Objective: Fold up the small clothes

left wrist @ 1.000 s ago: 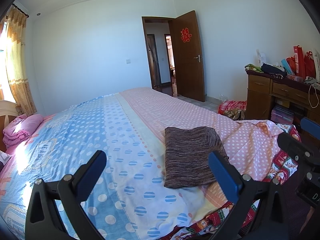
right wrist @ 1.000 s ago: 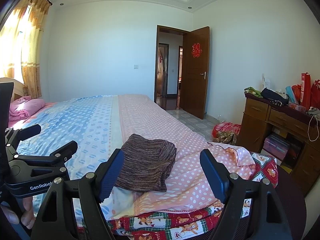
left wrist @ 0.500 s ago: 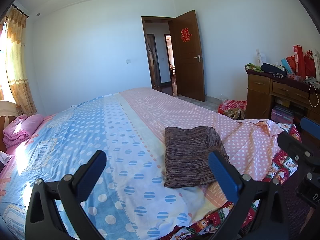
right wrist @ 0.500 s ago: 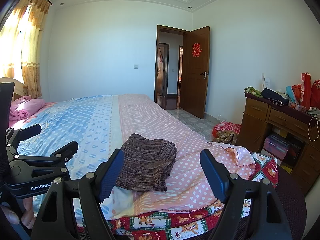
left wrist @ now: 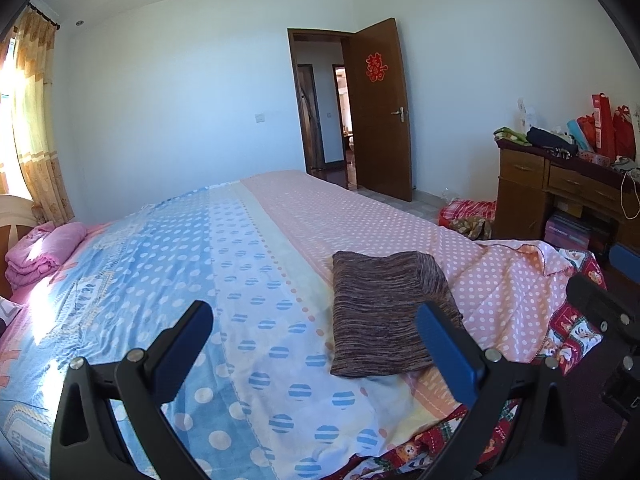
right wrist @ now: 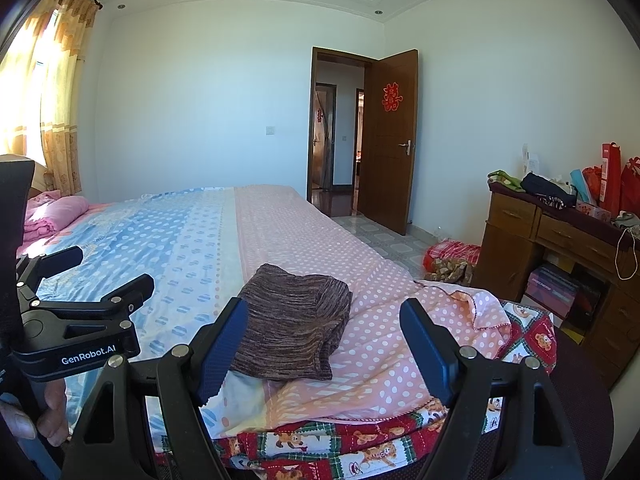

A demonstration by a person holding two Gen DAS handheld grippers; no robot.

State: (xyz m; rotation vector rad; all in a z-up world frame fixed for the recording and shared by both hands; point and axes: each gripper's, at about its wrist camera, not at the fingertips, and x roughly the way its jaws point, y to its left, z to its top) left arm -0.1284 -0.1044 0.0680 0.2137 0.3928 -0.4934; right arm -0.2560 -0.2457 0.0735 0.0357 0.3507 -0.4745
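Brown knitted garment [left wrist: 384, 312] is lying folded into a thick rectangle on the bed [left wrist: 248, 248], near the bed's front edge and toward its right front corner. It is resting mostly on the pink polka-dot half of the bedcover [left wrist: 400, 232], with its left side reaching over the pale stripe that is dividing pink from blue. From the right wrist view the same garment [right wrist: 292, 324] is showing stacked layers along its right side.

Left claw [left wrist: 316, 344] is hovering off the front edge of the bed with its blue-padded fingers [left wrist: 182, 350] standing wide apart and holding nothing; the right finger is overlapping the garment's near right corner in the picture, though whether it is touching cannot be told. Right claw [right wrist: 332, 344] is likewise gaping wide and gripping nothing, with the garment sitting between its fingers in the view and beyond them.

Pink folded bedding [left wrist: 40, 252] is sitting at the far left corner of the bed. A red cartoon-print blanket [right wrist: 360, 444] is hanging below the cover along the front edge. A wooden dresser [right wrist: 540, 256] is standing well apart on the right, and a brown door [left wrist: 380, 112] is standing open.
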